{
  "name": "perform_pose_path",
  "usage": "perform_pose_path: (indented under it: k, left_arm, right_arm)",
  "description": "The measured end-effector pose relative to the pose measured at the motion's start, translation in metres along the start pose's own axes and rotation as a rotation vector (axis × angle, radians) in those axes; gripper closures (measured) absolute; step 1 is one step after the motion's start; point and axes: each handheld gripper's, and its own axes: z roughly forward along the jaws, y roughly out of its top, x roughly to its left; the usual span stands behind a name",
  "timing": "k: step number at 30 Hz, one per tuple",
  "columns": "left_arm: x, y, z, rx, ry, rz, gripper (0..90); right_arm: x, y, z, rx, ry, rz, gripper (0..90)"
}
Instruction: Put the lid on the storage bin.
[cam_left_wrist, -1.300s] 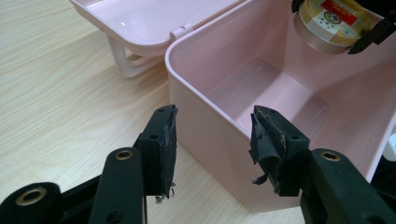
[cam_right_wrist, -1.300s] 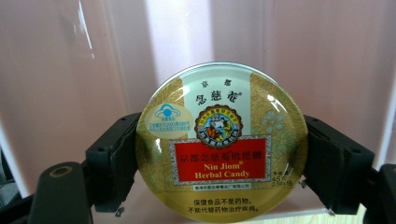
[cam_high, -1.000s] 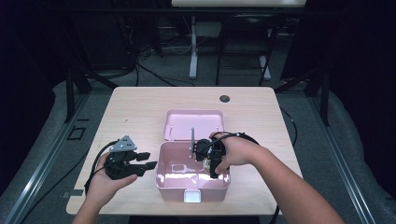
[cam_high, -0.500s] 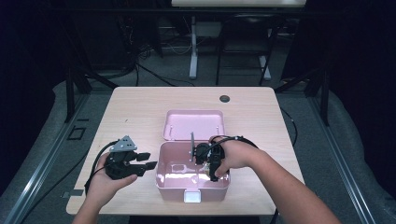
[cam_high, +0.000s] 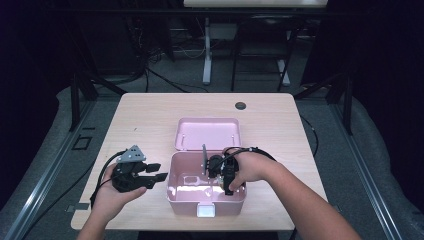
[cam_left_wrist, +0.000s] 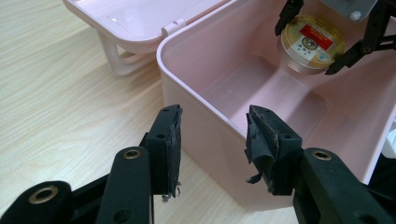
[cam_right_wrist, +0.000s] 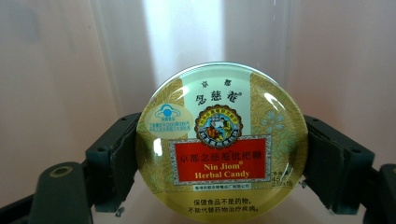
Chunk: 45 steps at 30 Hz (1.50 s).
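A pink plastic box (cam_high: 172, 172) stands open on the table, with its lid (cam_high: 207, 134) folded back behind it. My right gripper (cam_high: 226, 185) reaches down inside the box. It is shut on a round gold candy tin (cam_right_wrist: 220, 154) with a red label, one pad on each side of the rim. The left gripper view has the tin (cam_left_wrist: 312, 44) hanging above the box floor, held in the right gripper (cam_left_wrist: 303, 51). My left gripper (cam_high: 159, 171) rests on the table just left of the box, open with nothing between its jaws. Its fingertips (cam_left_wrist: 170, 126) point at the box's left wall (cam_left_wrist: 205, 126).
The box sits near the table's front edge (cam_high: 150, 227). A small dark round cap (cam_high: 240, 105) lies in the tabletop at the back. Bare wood stretches to the left and right of the box. Cables trail from both grippers.
My right hand has shifted very slightly toward the near side inside the box, with the tin still held. The left gripper has stayed where it was.
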Motion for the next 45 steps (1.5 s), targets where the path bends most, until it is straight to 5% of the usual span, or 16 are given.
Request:
perform_pose_path:
  k: [45]
  left_arm:
    - [-0.001, 0.0, 0.002, 0.006, -0.005, 0.006, 54.9]
  right_arm:
    - [0.005, 0.001, 0.026, -0.008, 0.01, -0.041, 19.8]
